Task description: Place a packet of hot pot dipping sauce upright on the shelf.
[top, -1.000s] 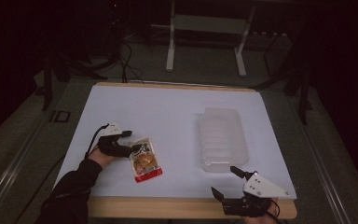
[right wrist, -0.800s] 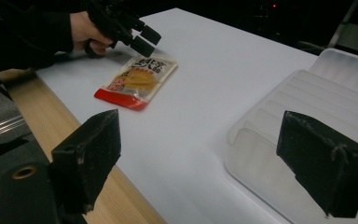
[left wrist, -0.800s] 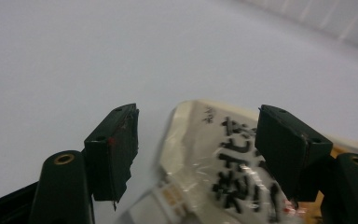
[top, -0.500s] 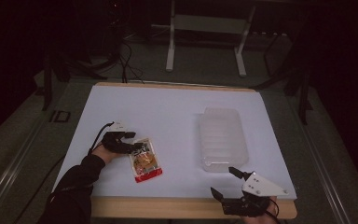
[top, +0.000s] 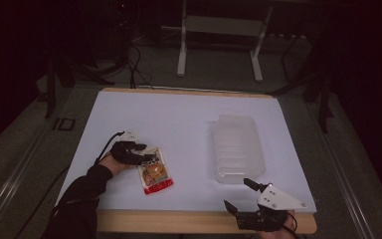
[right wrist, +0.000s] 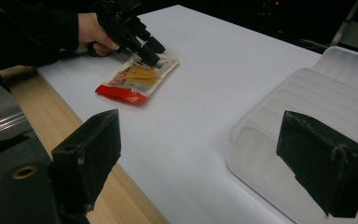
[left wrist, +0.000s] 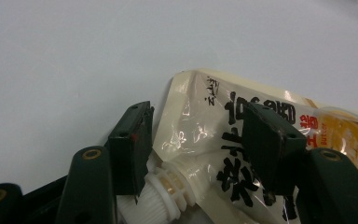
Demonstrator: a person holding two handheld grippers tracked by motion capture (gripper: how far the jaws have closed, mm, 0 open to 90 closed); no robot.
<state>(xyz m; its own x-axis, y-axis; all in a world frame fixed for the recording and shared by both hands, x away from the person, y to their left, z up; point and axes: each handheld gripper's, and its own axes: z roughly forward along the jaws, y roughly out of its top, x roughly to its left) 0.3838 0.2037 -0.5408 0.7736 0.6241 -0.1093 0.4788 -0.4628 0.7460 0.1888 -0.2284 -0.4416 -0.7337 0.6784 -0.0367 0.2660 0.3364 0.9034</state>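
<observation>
At lower left, the left gripper has just been closing around the pouch, not yet pinching; a grab seems near. The right gripper stays spread.

Left hand-held gripper: held low and near level by the left hand, forearm in a dark sleeve entering from the bottom left. Its jaws have just been closing and stand partly apart. Right hand-held gripper: held at the near right edge, jaws spread wide with nothing between them.
</observation>
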